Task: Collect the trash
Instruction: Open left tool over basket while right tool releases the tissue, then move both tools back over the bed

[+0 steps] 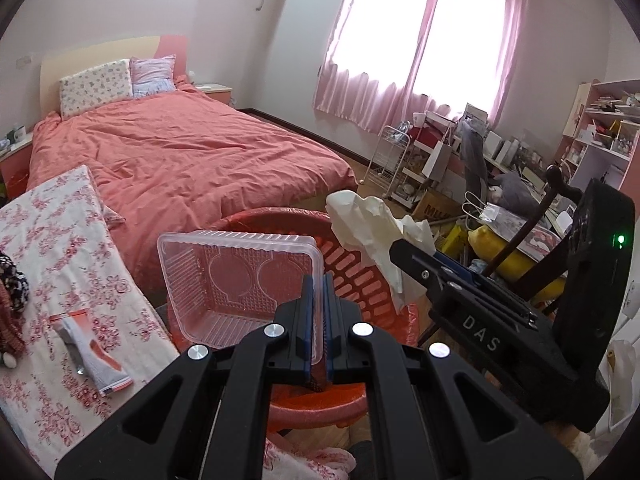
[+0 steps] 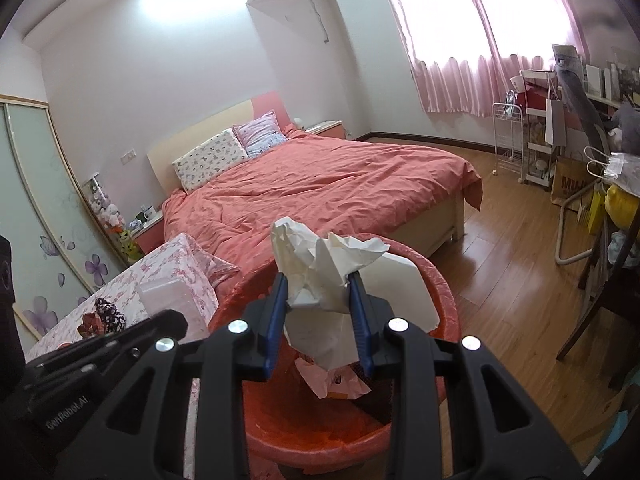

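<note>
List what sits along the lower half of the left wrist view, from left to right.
Floral cloth → squeezed tube → clear plastic tray pinched in the left tongs → crumpled paper → right tongs.

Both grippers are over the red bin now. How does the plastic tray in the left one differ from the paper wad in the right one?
The clear plastic tray is rigid, see-through and rectangular; the crumpled white paper is opaque and shapeless. The left gripper pinches the tray's thin rim, jaws nearly together; the right gripper holds the paper's bulk, jaws wider. Both are held above the red bin, unreleased.
</note>
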